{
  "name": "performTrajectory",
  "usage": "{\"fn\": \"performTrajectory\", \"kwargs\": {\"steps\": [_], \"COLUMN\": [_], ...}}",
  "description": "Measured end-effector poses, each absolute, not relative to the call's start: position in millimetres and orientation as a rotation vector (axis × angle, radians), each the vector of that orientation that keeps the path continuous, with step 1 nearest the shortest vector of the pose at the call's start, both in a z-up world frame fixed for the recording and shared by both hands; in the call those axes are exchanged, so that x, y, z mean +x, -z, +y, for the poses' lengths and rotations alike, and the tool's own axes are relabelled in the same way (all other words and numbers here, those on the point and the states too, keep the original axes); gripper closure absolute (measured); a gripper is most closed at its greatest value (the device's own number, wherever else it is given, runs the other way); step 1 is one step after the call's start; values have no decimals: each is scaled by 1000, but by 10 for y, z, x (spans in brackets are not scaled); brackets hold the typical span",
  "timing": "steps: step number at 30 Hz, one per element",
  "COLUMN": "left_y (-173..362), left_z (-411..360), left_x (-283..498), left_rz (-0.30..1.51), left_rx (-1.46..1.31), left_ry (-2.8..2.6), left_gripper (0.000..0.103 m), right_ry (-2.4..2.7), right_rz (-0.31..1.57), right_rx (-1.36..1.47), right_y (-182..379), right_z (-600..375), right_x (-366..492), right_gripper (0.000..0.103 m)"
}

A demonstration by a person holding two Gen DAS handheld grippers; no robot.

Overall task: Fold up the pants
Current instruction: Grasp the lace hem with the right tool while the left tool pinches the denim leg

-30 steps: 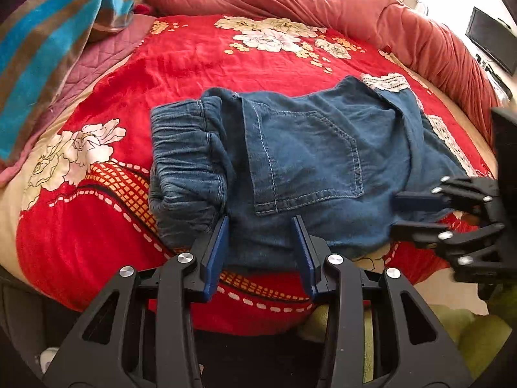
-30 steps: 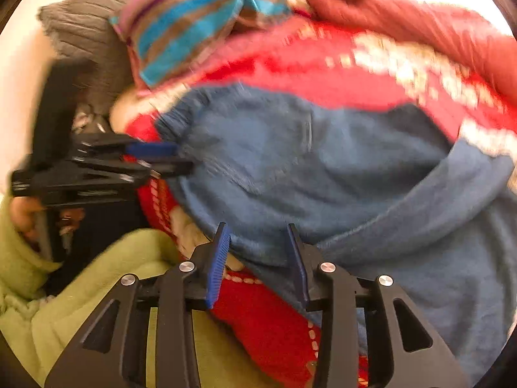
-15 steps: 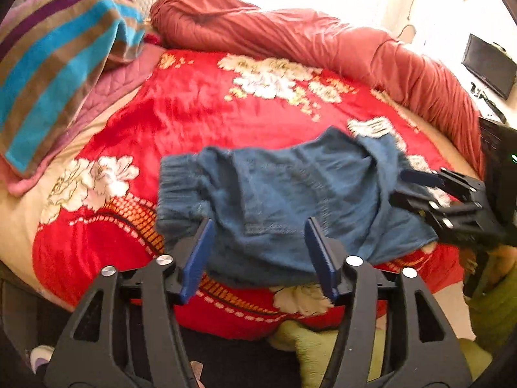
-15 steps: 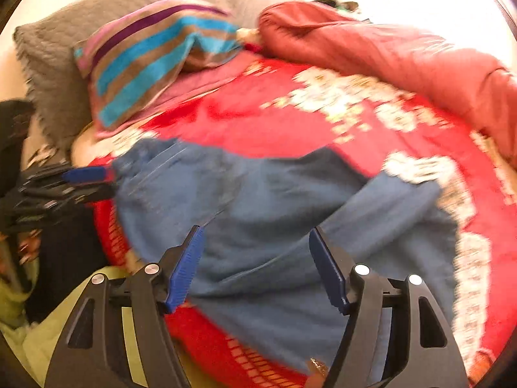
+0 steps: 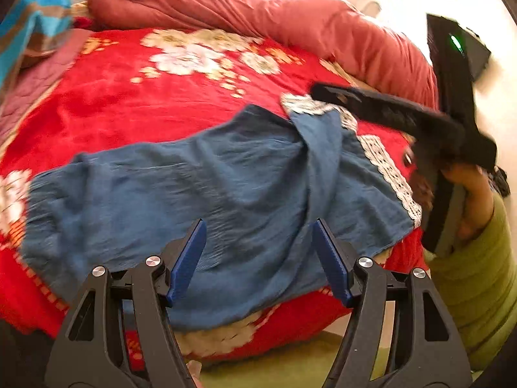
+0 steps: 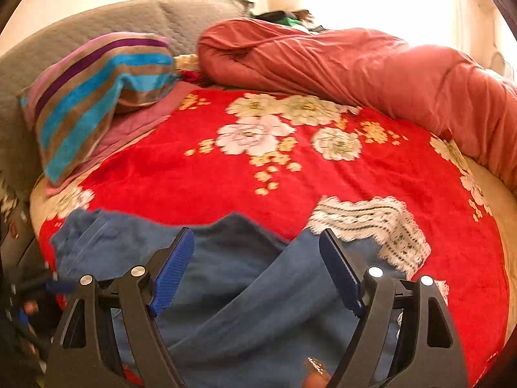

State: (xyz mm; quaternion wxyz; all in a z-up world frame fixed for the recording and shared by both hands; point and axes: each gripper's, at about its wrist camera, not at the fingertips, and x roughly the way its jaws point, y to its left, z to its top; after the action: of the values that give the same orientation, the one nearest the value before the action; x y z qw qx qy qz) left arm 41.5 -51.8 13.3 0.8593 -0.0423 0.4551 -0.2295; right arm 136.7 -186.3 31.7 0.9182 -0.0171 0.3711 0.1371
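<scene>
Your left gripper [image 5: 258, 258] has its jaws wide apart, and nothing is between the blue pads [image 5: 187, 258]. It hangs just above the near edge of the blue denim pants [image 5: 194, 187], which lie flat and spread across the front of the bed. Your right gripper [image 6: 257, 268] is wide open too and holds nothing; its blue pads [image 6: 173, 271] sit over the pants [image 6: 258, 291] near the spot where one leg is folded slanting over the rest. In the left wrist view you can see your right gripper [image 5: 381, 110] off to the right, above the white lace trim [image 5: 387, 168] at the end of the pant legs, with your right hand [image 5: 475, 200] in a green sleeve [image 5: 478, 274] around its handle. That view is blurry, so you cannot tell there whether it touches the cloth. The pants rest on a red blanket with white and yellow flowers [image 6: 258, 161] that covers the bed. The lace trim [image 6: 381, 223] lies on the blanket to the right of the pants. Behind the blanket a big dusty-pink quilt [image 6: 355, 68] is rolled up along the far side. On the far left a pillow with blue, brown and purple stripes [image 6: 93, 90] leans on a grey padded headboard [image 6: 181, 16].
</scene>
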Motion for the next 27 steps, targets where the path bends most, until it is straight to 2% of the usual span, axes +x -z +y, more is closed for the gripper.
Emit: {"fn": "performTrajectory", "kwargs": {"steps": [7,10,11,12,17,18,19,22,27], "left_y": [100,205,248,277,343,342,342,336,302], "left_z": [-829,-965,-1021,-1059,-1122,-1120,-1117,-1107,-1097], "left_x": [744,793,791,780,700,700,700,680,649], "left_rz": [1017,1047,1061,1070,1065,1064,1062,1054,1033], "left_rx": [-103,-117,-109,-97,-58,-58,-57,-49,-28], "left_ry": [537,585,599,610,635,636,637,636,627], "left_gripper": [45,66,79,88,89,89,89,89,89], "right_ry": [-120,-116,-108,-87,-6,0,9,-43,-81], "right_rz": [884,934,950,965,1000,1000,993,974,889], "right_rx": [-80,-39,-35,-38,-106,-102,-109,-62,67], "right_y": [35,210,265,332,552,563,555,462,187], "right_z": [-2004,-2011,-2003,-1990,-1990,-2023,-2051,-2180,-2536], "right_x": [2020,2239,2303,2374,2542,2541,2539,2470,2027], "right_gripper": [24,24,24,24,26,32,53,89,95]}}
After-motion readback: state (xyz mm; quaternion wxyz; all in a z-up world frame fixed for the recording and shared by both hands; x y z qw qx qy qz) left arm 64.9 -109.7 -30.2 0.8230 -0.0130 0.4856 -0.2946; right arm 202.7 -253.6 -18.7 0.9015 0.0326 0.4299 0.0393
